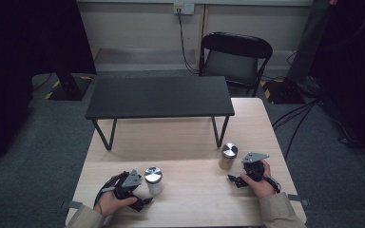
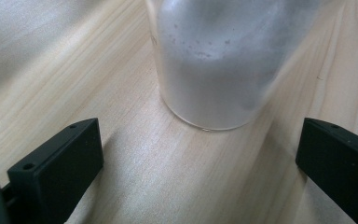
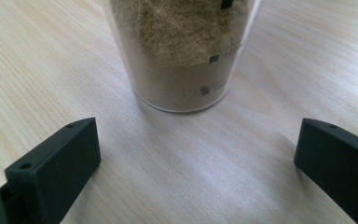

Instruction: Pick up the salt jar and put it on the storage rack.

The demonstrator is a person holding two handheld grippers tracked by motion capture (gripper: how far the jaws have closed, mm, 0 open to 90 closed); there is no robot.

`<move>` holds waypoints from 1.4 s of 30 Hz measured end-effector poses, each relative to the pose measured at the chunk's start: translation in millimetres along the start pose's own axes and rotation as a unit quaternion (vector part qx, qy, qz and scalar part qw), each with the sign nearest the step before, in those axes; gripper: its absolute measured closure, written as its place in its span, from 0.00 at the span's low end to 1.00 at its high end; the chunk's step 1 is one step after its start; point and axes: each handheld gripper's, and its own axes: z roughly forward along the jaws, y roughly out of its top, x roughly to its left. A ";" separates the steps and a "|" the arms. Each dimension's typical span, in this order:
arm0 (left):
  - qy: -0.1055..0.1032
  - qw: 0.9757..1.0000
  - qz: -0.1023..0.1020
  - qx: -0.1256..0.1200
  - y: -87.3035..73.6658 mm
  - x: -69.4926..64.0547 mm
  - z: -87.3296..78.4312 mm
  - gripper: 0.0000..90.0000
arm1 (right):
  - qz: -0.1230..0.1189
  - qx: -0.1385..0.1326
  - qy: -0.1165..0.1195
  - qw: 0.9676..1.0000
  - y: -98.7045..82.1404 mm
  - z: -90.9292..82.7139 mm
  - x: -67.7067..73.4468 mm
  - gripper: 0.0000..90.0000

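A pale wooden table [image 1: 180,142] fills the middle of the room, and on its far half stands a low black bench [image 1: 159,97] on thin angled legs. Beyond it, against the wall, is a black folding chair [image 1: 235,59], with a cable running down from a wall socket [image 1: 184,8] beside it. Grey carpet [image 1: 43,137] lies around the table.

A person sits at the near edge, beige sleeves coming in from below. The left hand [image 1: 109,202] holds the left gripper [image 1: 145,202] low over the table's near left part, pointing right and slightly away. Just beyond its tips stands a white jar [image 1: 154,180] with a silver lid, upright on the wood. In the left gripper view the jaws stand spread wide with bare wood between them, and the white jar [image 2: 219,60], frosted and holding white powder, stands just ahead of them, not touched.

The right hand [image 1: 261,183] holds the right gripper [image 1: 232,179] near the right edge, pointing left. A brown jar [image 1: 227,156] with a silver lid stands upright just beyond it. In the right gripper view these jaws are also spread wide, nothing between them, and the brown jar [image 3: 182,51], clear-walled and filled with tan powder, stands close ahead, apart from both jaws.

The two jars are well apart from each other.
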 end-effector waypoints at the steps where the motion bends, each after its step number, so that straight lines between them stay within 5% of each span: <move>1: 0.000 1.000 0.000 0.000 0.0 0.1 0.0 0.00 | 0.000 0.000 0.000 1.000 0.0 0.0 0.0 0.00; 42: 0.003 1.000 -0.018 -0.006 4.7 -2.3 -2.3 0.01 | 0.000 0.000 0.000 1.000 0.0 0.0 0.1 0.00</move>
